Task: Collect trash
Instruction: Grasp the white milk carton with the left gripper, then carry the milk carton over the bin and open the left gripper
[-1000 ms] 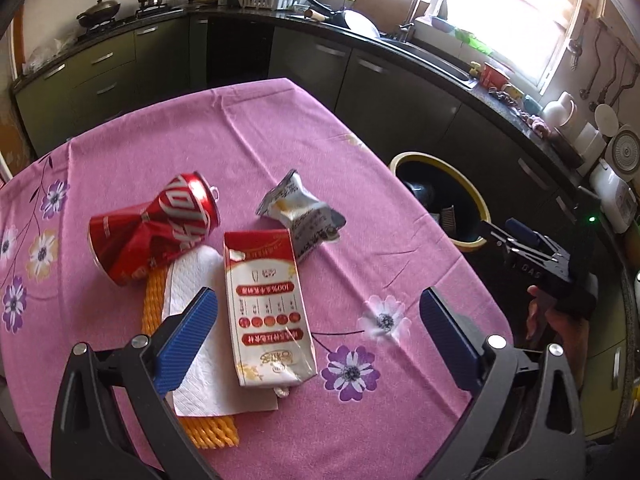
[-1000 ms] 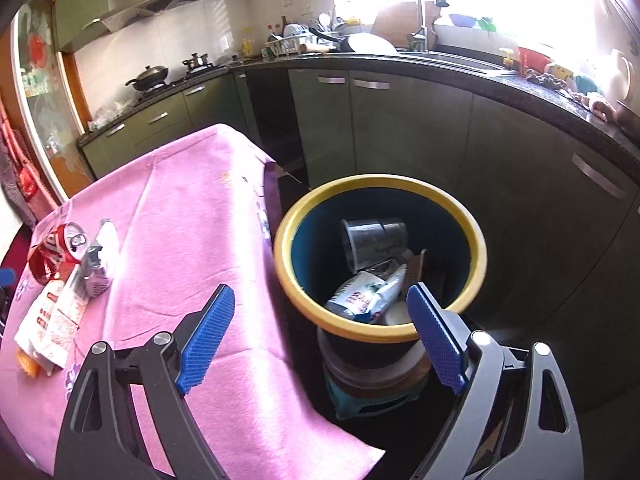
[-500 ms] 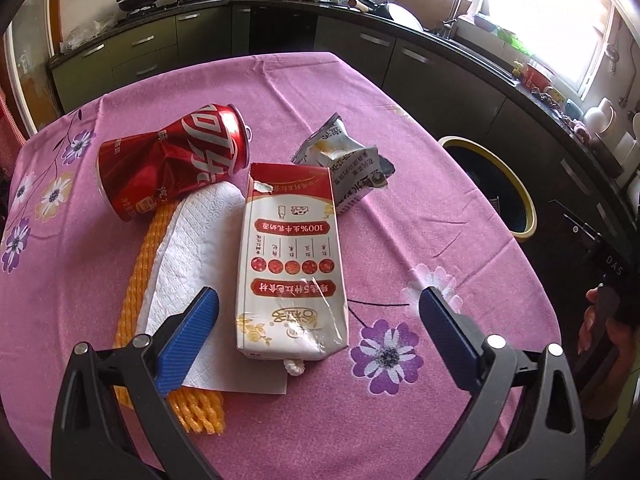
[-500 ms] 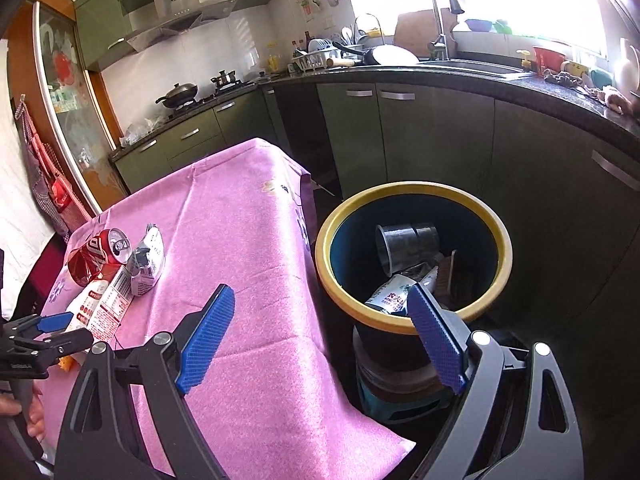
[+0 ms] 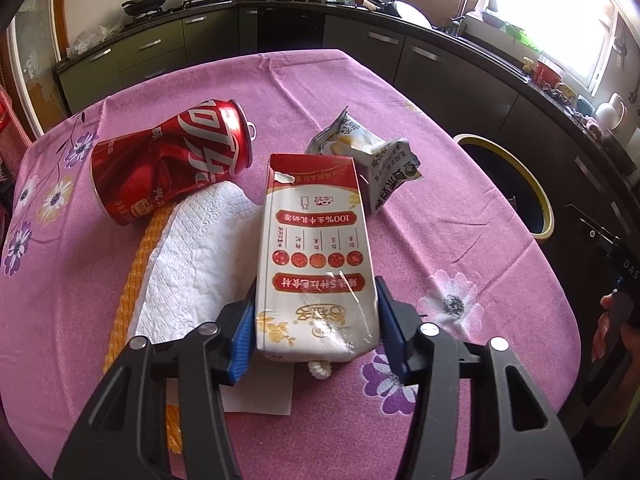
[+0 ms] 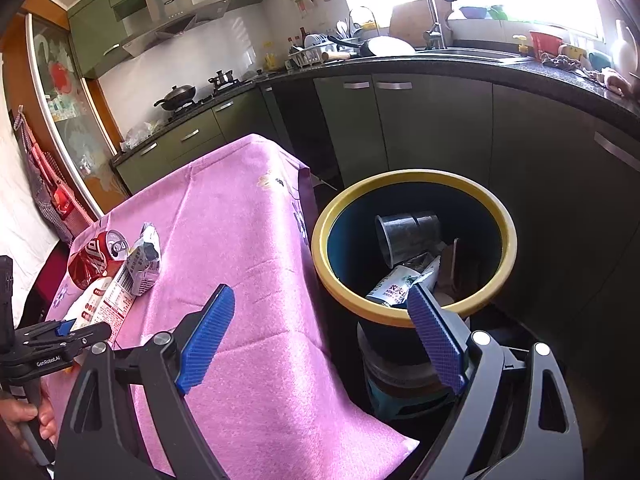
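A red-and-white milk carton (image 5: 316,264) lies flat on the pink flowered tablecloth (image 5: 280,92). My left gripper (image 5: 316,332) straddles its near end, jaws closing, and both blue pads touch the carton's sides. Beside it lie a crushed red cola can (image 5: 172,168), a silver snack wrapper (image 5: 372,160), a white paper towel (image 5: 192,256) and an orange foam net (image 5: 136,280) under the towel. My right gripper (image 6: 320,340) stands open and holds nothing, off the table's edge, near the yellow-rimmed bin (image 6: 320,240). The right wrist view also shows the left gripper (image 6: 64,328) at the carton (image 6: 108,296).
The bin (image 5: 540,200) stands on a stool just past the table's right edge and holds a clear cup (image 6: 404,236) and a packet (image 6: 396,288). Dark kitchen cabinets (image 6: 440,128) and a counter with a sink run behind. A hand (image 5: 604,332) holds the right gripper's handle.
My left gripper has come down onto the near end of the milk carton and its jaws have narrowed from wide open to the carton's sides. The right gripper's view has shifted slightly.
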`<action>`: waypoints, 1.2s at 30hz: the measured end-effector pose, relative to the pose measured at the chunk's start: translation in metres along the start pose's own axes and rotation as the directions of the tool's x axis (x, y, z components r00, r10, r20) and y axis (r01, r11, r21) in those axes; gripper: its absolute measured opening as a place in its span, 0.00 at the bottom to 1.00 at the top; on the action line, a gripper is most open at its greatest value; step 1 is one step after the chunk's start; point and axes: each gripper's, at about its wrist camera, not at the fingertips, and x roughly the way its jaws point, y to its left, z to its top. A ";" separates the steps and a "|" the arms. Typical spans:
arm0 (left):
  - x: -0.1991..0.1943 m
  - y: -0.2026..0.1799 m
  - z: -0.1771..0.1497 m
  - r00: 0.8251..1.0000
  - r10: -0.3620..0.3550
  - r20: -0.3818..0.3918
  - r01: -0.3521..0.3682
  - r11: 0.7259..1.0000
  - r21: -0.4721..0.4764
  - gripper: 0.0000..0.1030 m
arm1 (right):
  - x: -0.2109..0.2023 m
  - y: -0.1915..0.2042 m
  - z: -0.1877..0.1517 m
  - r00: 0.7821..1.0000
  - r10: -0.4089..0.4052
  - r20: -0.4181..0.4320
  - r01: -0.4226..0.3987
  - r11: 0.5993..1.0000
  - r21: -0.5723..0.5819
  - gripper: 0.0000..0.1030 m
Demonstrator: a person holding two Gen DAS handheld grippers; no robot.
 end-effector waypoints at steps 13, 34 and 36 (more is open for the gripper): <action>-0.029 0.002 -0.005 0.998 -0.030 0.050 0.030 1.000 0.002 0.48 | 0.004 0.001 -0.002 1.000 0.023 -0.015 -0.023 1.000 0.007 0.84; 0.002 -0.158 0.085 0.931 -0.363 -0.046 0.361 0.891 0.273 0.49 | -0.055 -0.061 0.011 0.981 -0.161 0.112 0.151 0.984 0.094 0.85; 0.020 -0.187 0.097 0.924 -0.374 -0.080 0.380 0.873 0.305 0.49 | -0.058 -0.069 0.010 0.979 -0.166 0.116 0.153 0.982 0.110 0.85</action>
